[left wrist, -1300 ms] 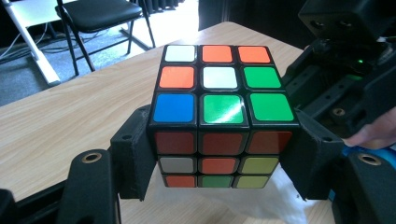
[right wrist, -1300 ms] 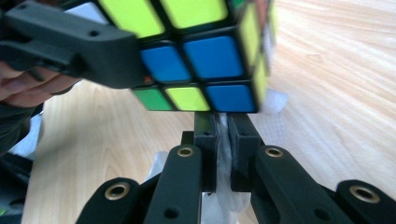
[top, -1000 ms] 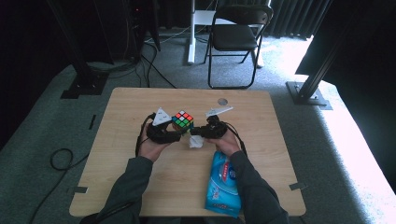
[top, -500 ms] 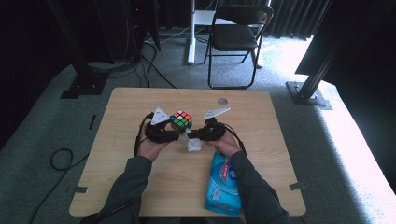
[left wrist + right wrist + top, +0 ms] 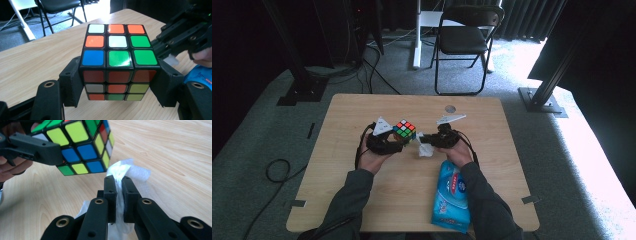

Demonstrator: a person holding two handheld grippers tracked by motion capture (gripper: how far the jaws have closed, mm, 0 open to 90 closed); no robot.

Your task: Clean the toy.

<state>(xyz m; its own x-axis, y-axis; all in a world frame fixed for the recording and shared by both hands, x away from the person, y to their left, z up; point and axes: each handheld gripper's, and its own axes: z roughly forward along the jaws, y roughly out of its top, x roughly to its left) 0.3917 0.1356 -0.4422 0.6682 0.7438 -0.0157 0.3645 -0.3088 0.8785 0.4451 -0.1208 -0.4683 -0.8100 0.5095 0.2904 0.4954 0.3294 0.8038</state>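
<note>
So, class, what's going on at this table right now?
A person is working with two hand-held grippers. The left gripper clamps a scrambled puzzle cube and holds it above the wooden table. The right gripper is shut on a white wipe, held close to the cube's side. A blue wipes packet lies near the person's right forearm.

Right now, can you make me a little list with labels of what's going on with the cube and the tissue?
Left tongs: shut on the Rubik's cube, held above the table
Right tongs: shut on a white wipe
Wipe and cube: wipe right beside a lower corner of the cube
Wipes pack: blue, flat on the table by the person's right sleeve
</note>
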